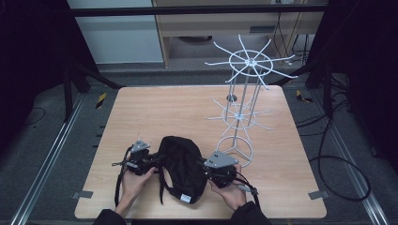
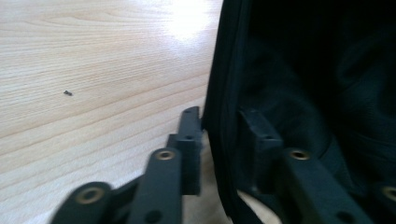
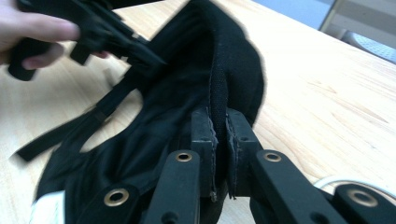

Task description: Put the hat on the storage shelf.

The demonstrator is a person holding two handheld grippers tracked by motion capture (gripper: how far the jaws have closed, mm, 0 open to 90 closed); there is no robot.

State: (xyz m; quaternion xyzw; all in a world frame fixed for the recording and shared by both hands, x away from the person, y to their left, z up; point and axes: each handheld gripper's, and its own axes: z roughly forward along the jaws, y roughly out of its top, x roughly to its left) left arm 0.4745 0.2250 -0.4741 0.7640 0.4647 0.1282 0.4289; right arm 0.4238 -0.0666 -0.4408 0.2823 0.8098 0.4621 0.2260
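A black cap (image 1: 180, 161) lies upside down near the table's front edge, straps hanging off its left side. My left gripper (image 1: 152, 161) is at the cap's left rim. In the left gripper view its jaws (image 2: 224, 128) stand apart, one on each side of the cap's rim (image 2: 229, 70), and the pads do not press it. My right gripper (image 1: 204, 164) is at the cap's right side. In the right gripper view it (image 3: 220, 126) is shut on a fold of the cap's fabric (image 3: 187, 84). The left gripper (image 3: 135, 46) and its hand also appear there, at the cap's far rim.
A white wire rack (image 1: 244, 93) with two tiers of spokes stands on a ring base at the table's right rear, close behind my right gripper. The wooden table (image 1: 164, 108) has bare room at the left and middle. A white label (image 1: 186, 198) shows at the cap's near edge.
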